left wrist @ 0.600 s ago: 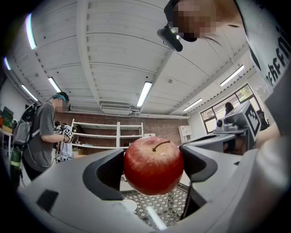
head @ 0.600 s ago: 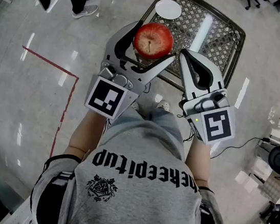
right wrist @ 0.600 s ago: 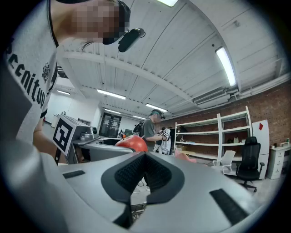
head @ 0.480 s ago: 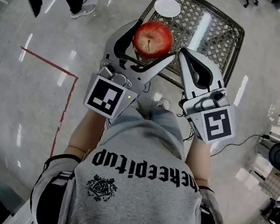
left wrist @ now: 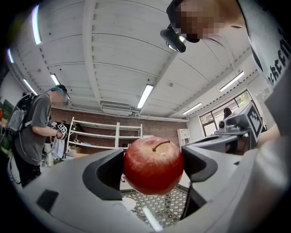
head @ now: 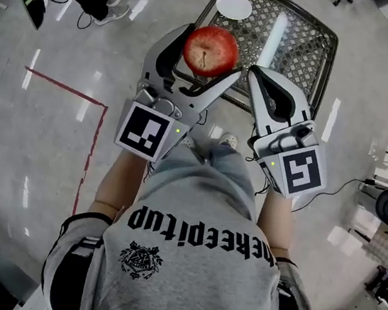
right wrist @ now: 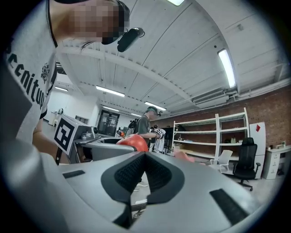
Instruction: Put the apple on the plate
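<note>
Left gripper (head: 206,56) is pinching the round red apple (left wrist: 153,165) mid-body, holding it level for transfer to the small white round plate (head: 233,6) ahead. Right gripper (right wrist: 144,157) alongside is idling, jaws pressed together, apparently unneeded.

The place looks like a lab or workshop hall: a brick wall (right wrist: 269,108), open white shelves (right wrist: 213,132), strip lights (right wrist: 226,68) on a ribbed ceiling (left wrist: 104,54), an office chair (right wrist: 247,161) and a polished floor (head: 22,155) marked with red tape (head: 67,86) (a cable (head: 341,190) trails across it).

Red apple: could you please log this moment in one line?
left gripper: shut on round red apple; right gripper: shut, empty; round white plate: empty
</note>
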{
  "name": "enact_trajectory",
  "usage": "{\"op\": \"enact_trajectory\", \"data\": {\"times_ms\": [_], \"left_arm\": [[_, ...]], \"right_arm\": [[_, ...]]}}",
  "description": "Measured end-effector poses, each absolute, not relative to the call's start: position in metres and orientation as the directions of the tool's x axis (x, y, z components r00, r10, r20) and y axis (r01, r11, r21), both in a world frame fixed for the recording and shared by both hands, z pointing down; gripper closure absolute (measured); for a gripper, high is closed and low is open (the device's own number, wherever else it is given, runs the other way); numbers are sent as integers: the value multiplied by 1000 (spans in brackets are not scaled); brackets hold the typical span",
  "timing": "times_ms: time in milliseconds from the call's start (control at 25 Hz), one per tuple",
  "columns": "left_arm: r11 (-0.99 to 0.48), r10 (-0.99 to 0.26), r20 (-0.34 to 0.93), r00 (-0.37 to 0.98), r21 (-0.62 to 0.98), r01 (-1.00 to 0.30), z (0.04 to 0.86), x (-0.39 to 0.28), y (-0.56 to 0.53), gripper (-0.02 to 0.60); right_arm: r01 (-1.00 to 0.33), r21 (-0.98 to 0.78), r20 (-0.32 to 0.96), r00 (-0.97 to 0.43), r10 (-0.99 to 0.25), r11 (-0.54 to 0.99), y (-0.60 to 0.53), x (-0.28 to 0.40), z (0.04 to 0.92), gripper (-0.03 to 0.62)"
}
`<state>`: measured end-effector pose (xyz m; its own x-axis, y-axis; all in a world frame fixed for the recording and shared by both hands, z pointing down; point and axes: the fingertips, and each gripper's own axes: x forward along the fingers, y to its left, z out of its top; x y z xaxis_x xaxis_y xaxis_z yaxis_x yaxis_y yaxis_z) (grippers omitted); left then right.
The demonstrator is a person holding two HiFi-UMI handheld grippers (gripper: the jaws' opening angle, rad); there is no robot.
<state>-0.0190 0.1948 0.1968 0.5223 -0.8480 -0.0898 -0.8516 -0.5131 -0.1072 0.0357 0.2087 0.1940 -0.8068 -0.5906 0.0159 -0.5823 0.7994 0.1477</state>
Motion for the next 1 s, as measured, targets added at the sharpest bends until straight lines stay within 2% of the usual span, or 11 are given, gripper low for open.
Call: {"op": "enact_trajectory", "data": {"times_ms": [480, 1000], "left_arm": [[-515, -850, -92, 520, -69, -854, 210, -36, 200, 149], [-439, -889, -114, 444, -65, -896, 205, -21, 140, 149]], "right_arm": [[-625, 93, 9, -778, -628, 775, 213, 32, 205, 597], [-532, 98, -7, -846, -534, 841, 148, 40, 205, 597]]}}
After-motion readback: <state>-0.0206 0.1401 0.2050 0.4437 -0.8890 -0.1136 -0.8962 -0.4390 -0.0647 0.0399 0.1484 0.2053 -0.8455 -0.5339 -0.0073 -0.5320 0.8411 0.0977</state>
